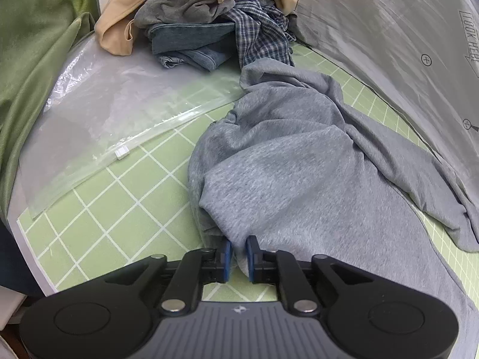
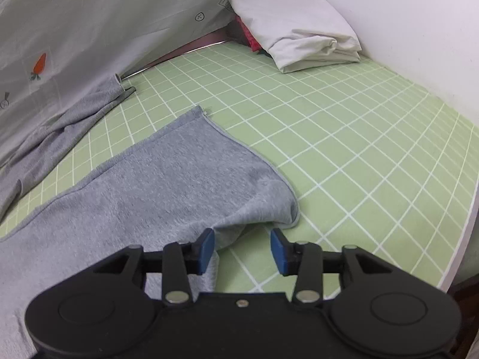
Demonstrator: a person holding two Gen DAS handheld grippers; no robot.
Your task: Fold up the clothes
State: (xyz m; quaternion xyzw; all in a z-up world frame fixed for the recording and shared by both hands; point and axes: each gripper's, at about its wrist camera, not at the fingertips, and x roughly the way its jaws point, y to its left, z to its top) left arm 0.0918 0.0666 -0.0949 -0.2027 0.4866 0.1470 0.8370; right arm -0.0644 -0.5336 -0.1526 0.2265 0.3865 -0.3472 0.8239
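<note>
Grey garment [image 1: 299,161] sprawls crumpled across the green grid mat [image 1: 113,209] on the table, one fold of it lying between the slightly parted blue pads of the left tongs [image 1: 238,254], which do not press it. Right tongs [image 2: 242,249] stand apart, the garment's folded corner beside the left pad. Unsorted clothes [image 1: 197,24] are heaped beyond a clear zip bag [image 1: 113,110]; folded white cloth [image 2: 299,27] sits at the far corner
</note>
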